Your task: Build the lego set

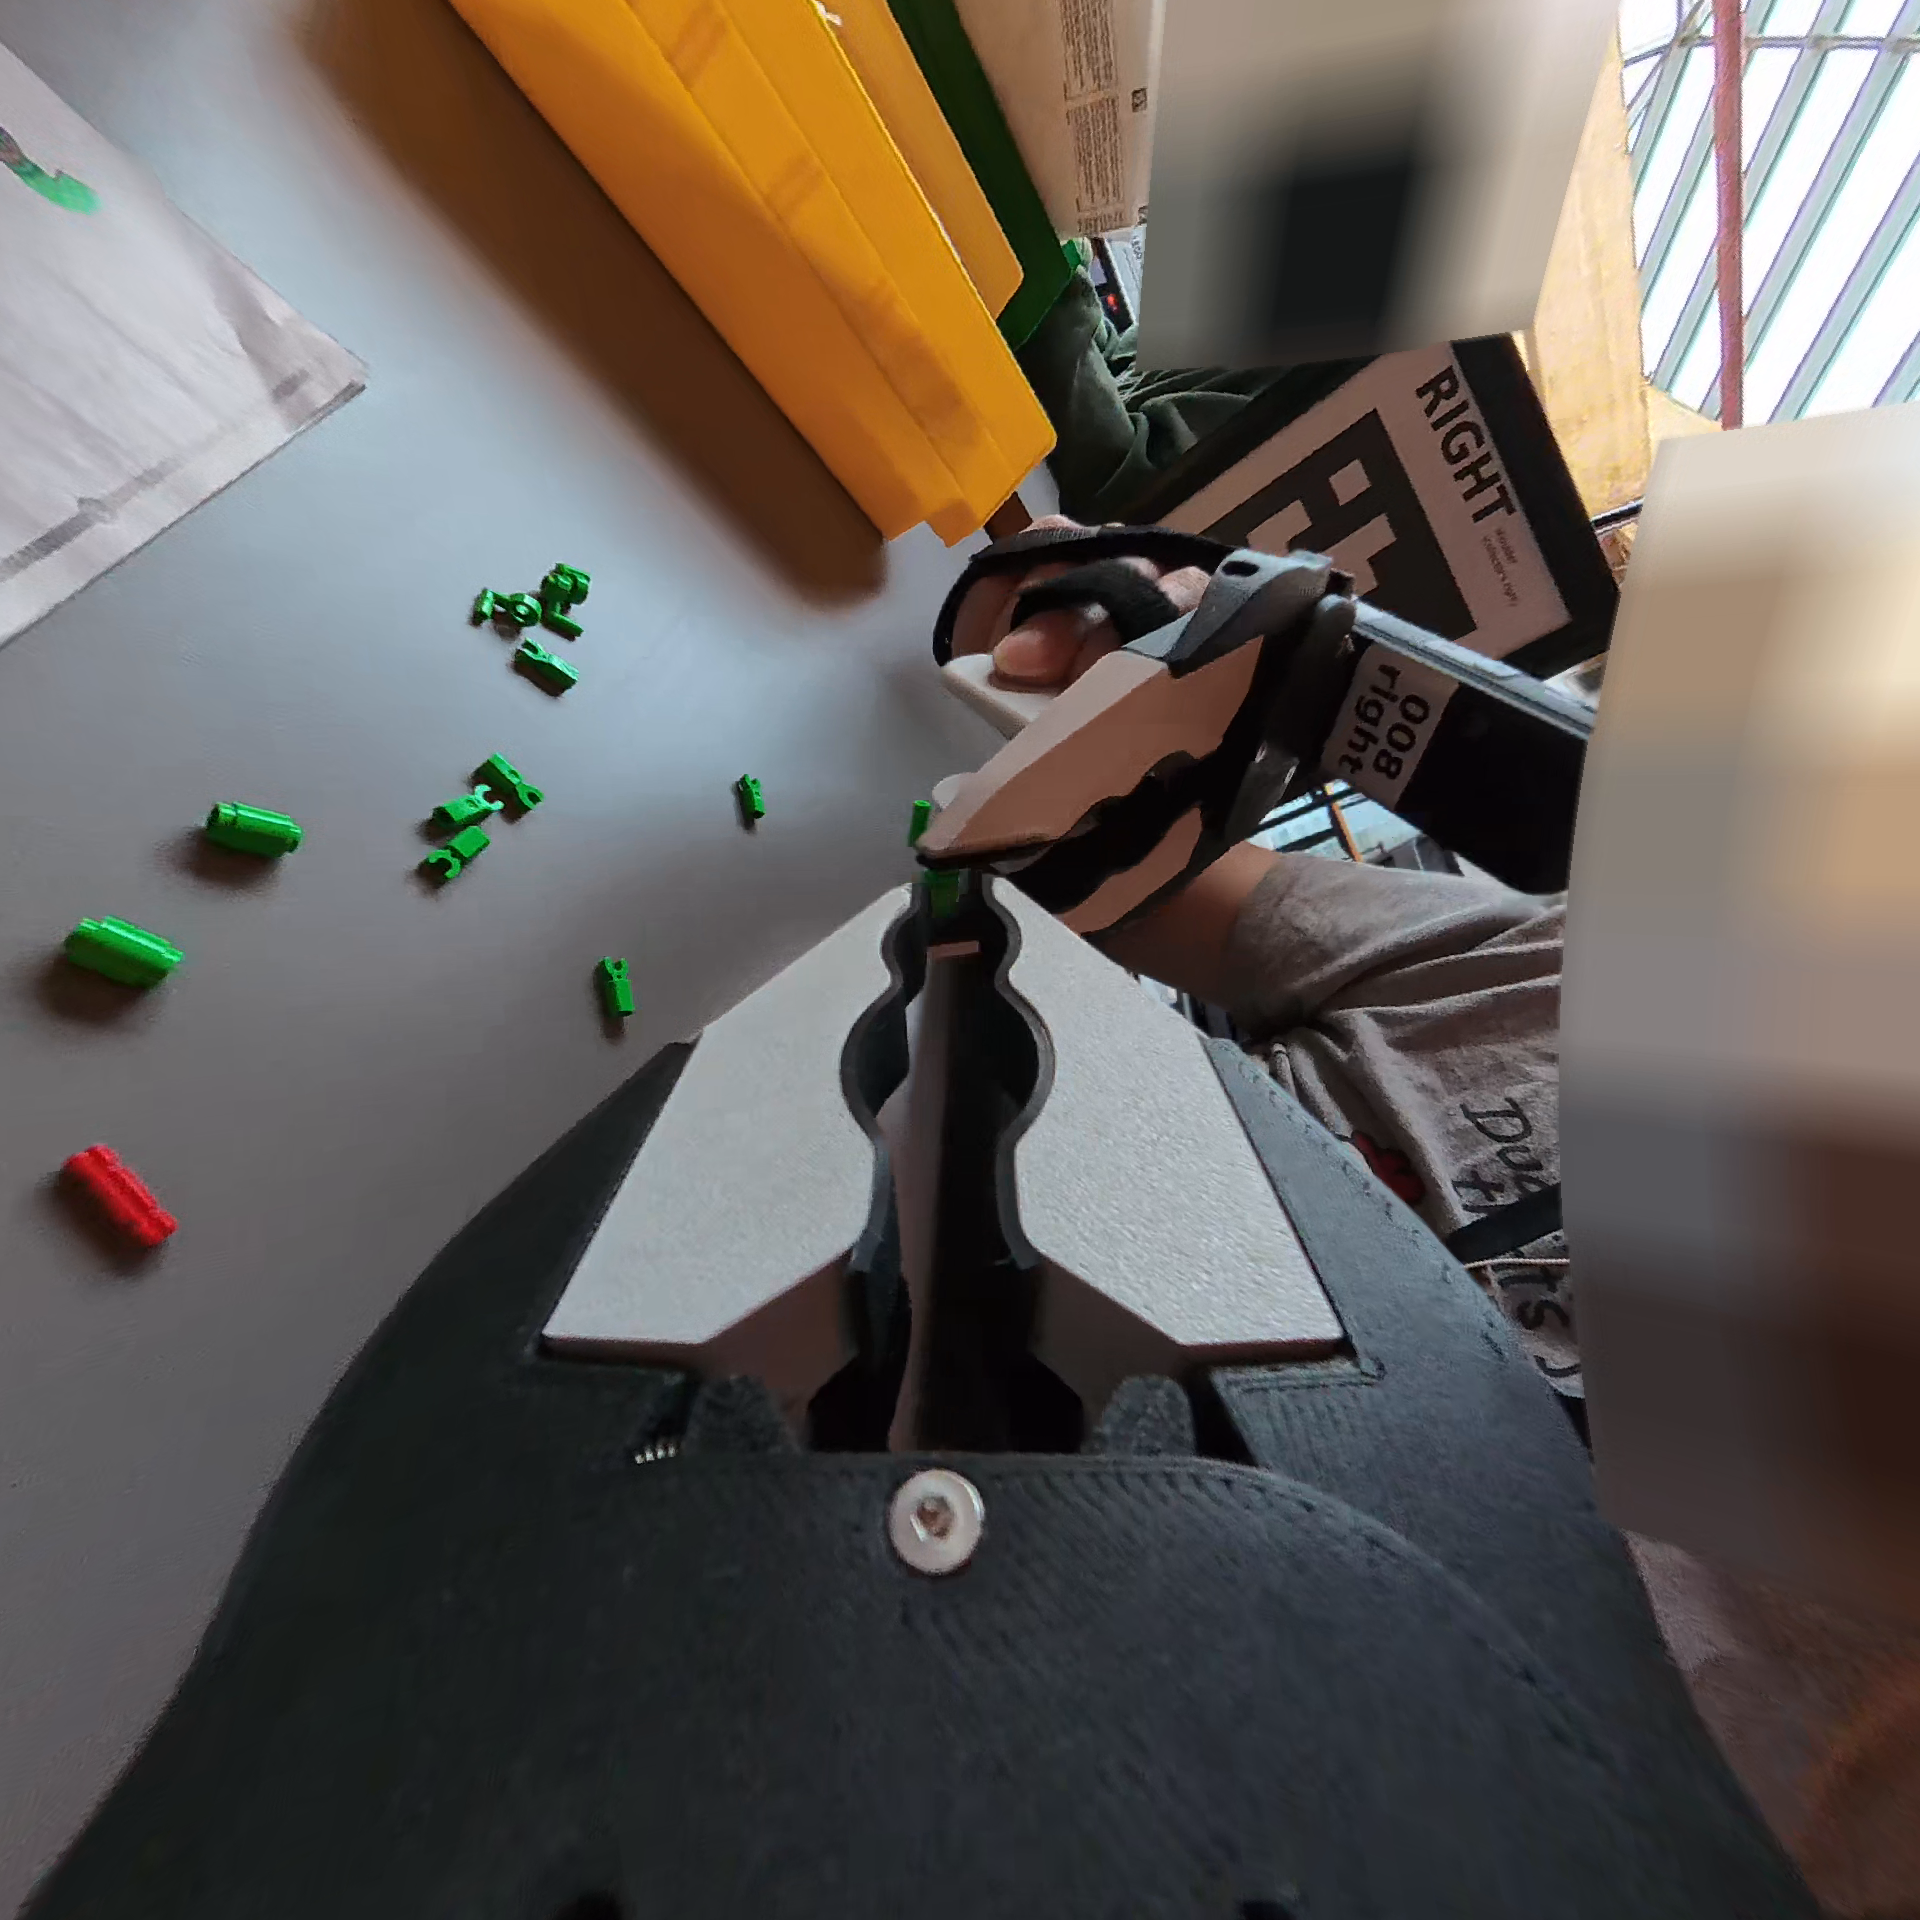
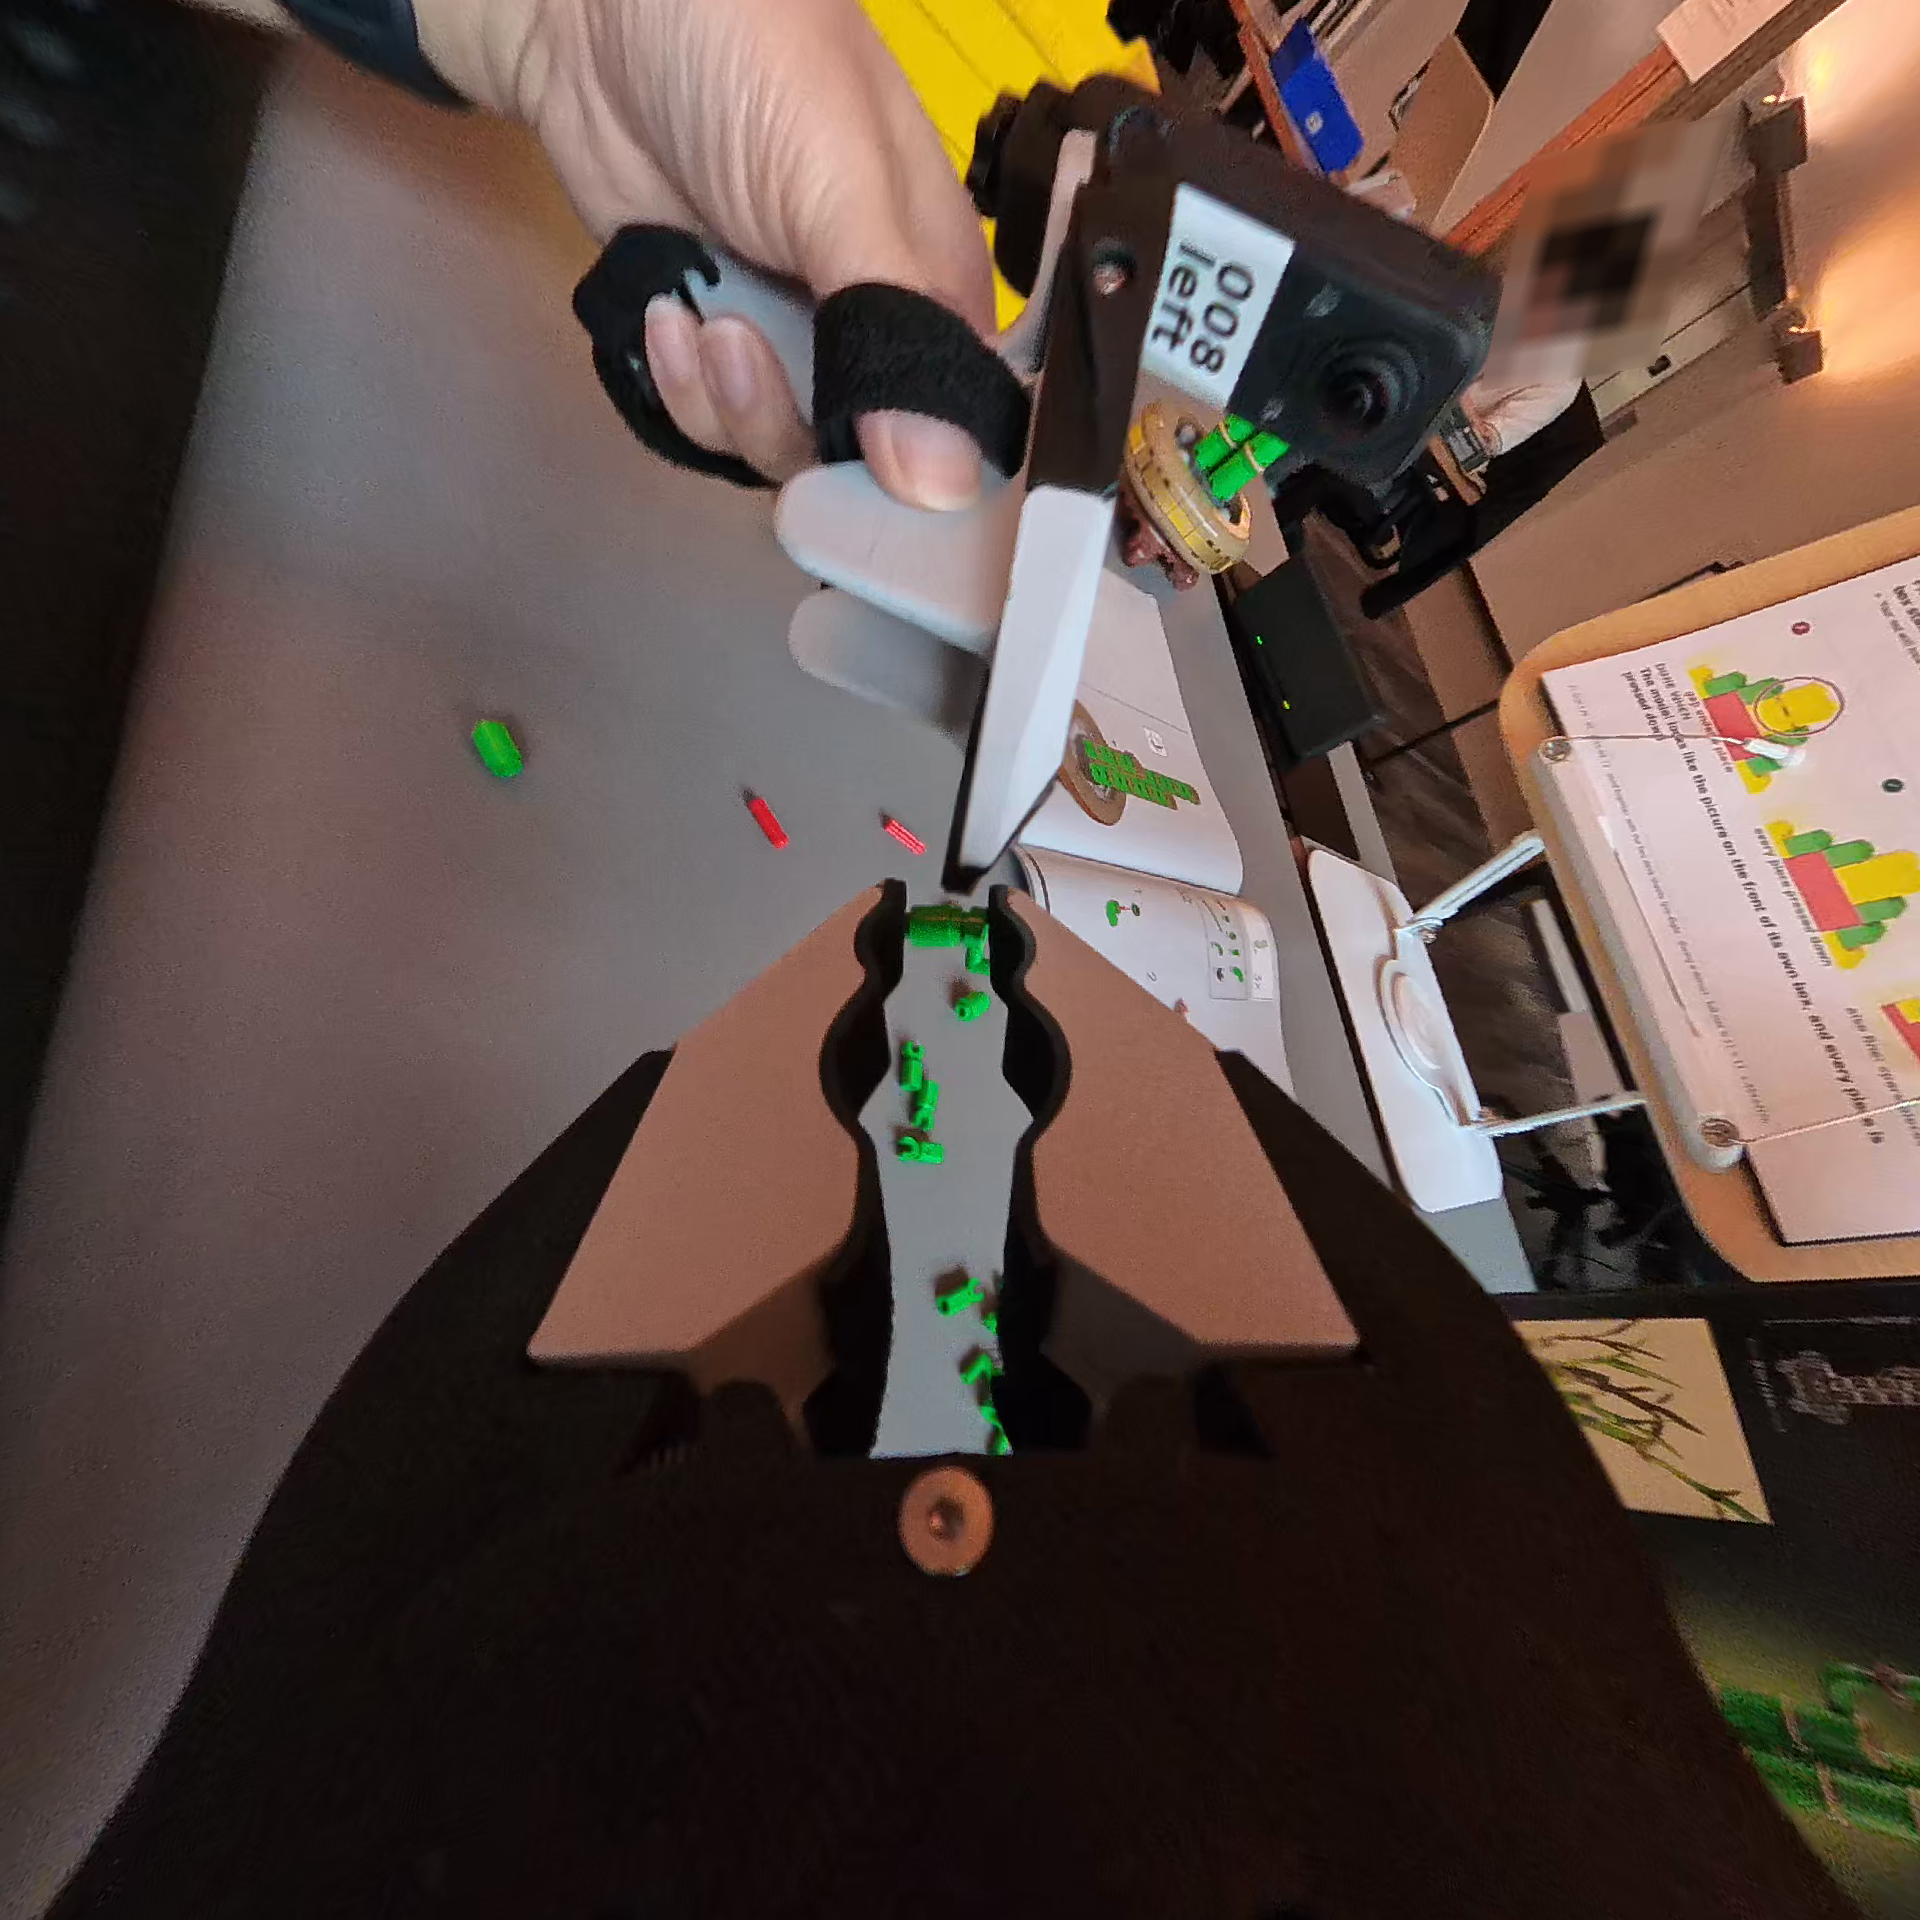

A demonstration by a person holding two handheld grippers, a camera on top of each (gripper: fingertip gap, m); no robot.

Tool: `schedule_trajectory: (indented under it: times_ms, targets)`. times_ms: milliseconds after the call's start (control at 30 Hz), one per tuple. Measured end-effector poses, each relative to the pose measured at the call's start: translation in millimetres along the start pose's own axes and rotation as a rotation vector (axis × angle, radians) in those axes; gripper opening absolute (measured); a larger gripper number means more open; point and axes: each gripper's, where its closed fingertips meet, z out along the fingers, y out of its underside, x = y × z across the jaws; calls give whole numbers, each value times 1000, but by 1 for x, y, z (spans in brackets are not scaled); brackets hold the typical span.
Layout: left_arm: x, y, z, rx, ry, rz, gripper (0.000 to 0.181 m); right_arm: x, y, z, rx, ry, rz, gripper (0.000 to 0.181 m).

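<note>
We see two wrist cameras, each looking forward along its own fingers, close above the grey table (image 1: 312, 1143). Both frames sit rolled against the tabletop. The views face each other: each shows the opposite gripper just past its fingertips, and both show the scattered green pieces (image 1: 488, 810).

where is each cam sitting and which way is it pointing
Left wrist view: on the left gripper, looking along its jaws shut on a green piece; the other gripper and a hand show.
Right wrist view: on the right gripper, facing down over the grey table; its jaws hold a green piece.
Shared: loose green bricks and a red brick.
</note>
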Motion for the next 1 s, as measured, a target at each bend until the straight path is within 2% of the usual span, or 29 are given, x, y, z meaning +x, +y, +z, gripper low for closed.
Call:
schedule_trajectory:
  times_ms: [167, 367, 500, 1000]
  targets:
    - [9, 3, 9, -19, 65, 13, 8, 6, -11, -7, 83, -6, 72, 13]
    - [6, -2, 7, -2, -43, 158, 5, 11, -9, -5, 76, 60, 30, 14]
    - [11, -6, 5, 27, -18, 129, 6, 18, -12, -10, 94, 117, -16, 18]
    - [-4, 16, 9, -124, -116, 111, 5, -7, -3, -2, 15, 14, -130, 12]
